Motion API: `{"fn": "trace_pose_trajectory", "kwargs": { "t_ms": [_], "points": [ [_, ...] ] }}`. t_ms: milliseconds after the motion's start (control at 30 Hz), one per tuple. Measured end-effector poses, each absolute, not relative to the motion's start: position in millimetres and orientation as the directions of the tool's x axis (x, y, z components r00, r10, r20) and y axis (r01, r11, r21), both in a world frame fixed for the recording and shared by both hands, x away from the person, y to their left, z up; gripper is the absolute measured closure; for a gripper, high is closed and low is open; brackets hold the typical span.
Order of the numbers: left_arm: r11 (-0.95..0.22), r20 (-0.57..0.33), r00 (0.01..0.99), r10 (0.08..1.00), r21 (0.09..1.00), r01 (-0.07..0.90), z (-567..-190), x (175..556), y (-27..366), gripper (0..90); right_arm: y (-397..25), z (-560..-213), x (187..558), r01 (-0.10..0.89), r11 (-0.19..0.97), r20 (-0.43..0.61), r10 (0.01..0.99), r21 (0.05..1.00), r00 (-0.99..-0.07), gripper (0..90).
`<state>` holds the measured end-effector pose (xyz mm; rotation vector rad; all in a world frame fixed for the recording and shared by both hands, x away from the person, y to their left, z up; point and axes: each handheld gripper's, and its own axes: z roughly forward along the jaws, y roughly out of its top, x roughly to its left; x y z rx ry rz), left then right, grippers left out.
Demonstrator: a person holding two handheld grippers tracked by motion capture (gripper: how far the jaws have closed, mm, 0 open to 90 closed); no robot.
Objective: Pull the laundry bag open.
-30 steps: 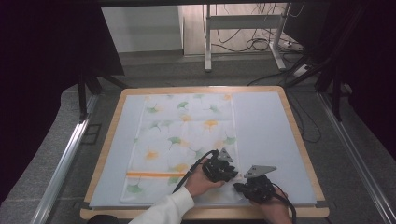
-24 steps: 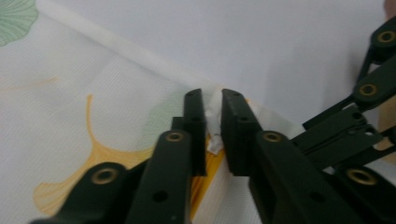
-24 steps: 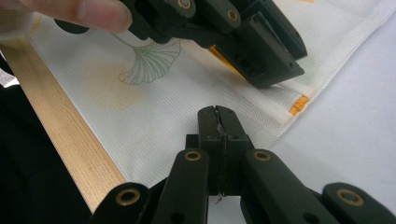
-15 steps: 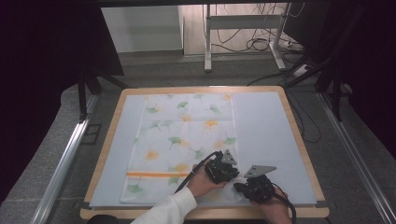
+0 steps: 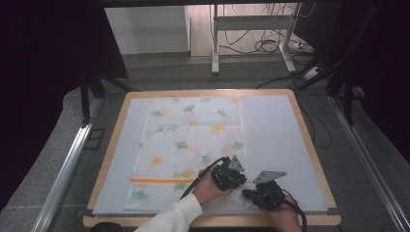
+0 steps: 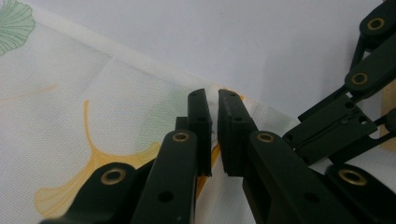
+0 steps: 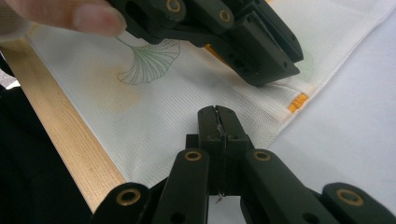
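Note:
A white cloth [image 5: 188, 145] printed with green and orange ginkgo leaves lies flat on the table's pale mat [image 5: 275, 130]. An orange stripe [image 5: 159, 181] crosses its near end. My left gripper [image 5: 238, 182] sits on the cloth's right edge by that stripe. Its jaws [image 6: 215, 100] stand a sliver apart with white cloth [image 6: 70, 93] pinched between them. My right gripper [image 5: 247, 193] is at the near right corner, and its jaws [image 7: 217, 112] are shut on a thin fold of cloth [image 7: 154, 107]. The left gripper [image 7: 275, 70] presses down just ahead of it.
A wooden frame [image 5: 208, 92] rims the table, and its near rail [image 7: 60, 140] lies just left of my right gripper. Bare mat [image 7: 355, 140] stretches to the right of the cloth. Cables and desk legs [image 5: 251, 46] stand on the floor beyond the table.

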<state>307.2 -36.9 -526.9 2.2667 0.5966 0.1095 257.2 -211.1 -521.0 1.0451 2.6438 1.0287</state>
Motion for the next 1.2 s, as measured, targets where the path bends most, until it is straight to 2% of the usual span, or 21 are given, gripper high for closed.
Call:
{"fn": "trace_pose_trajectory", "kwargs": {
  "t_ms": [200,367,433,467,533,833,1100,1200],
  "points": [
    [-0.582,-0.125,0.884,0.45,0.71,0.396,-528,310,-38,84.4,-213,-521,259,0.573,0.523,0.149,0.643,0.63,-0.751,88.8],
    [-0.574,-0.173,0.882,0.438,0.701,0.423,-528,318,-43,76.5,-212,-521,258,0.571,0.525,0.145,0.643,0.631,-0.752,88.9],
    [-0.588,-0.171,0.884,0.435,0.69,0.423,-526,319,-44,76.4,-212,-521,258,0.569,0.527,0.141,0.644,0.631,-0.752,88.9],
    [-0.598,-0.166,0.889,0.428,0.685,0.416,-526,319,-45,76.8,-212,-521,258,0.57,0.527,0.142,0.644,0.631,-0.752,88.9],
    [-0.601,-0.163,0.89,0.426,0.684,0.413,-525,318,-44,83.0,-212,-521,258,0.57,0.527,0.143,0.643,0.63,-0.752,88.8],
    [-0.633,-0.06,0.899,0.435,0.689,0.352,-522,309,-48,88.3,-212,-521,259,0.568,0.529,0.143,0.64,0.631,-0.755,88.9],
    [-0.648,-0.058,0.906,0.42,0.679,0.344,-521,309,-45,90.0,-212,-521,259,0.57,0.527,0.145,0.641,0.631,-0.754,88.8],
    [-0.602,-0.111,0.893,0.437,0.702,0.381,-524,309,-43,90.0,-212,-521,259,0.57,0.526,0.143,0.643,0.631,-0.752,88.8]
  ]
}}
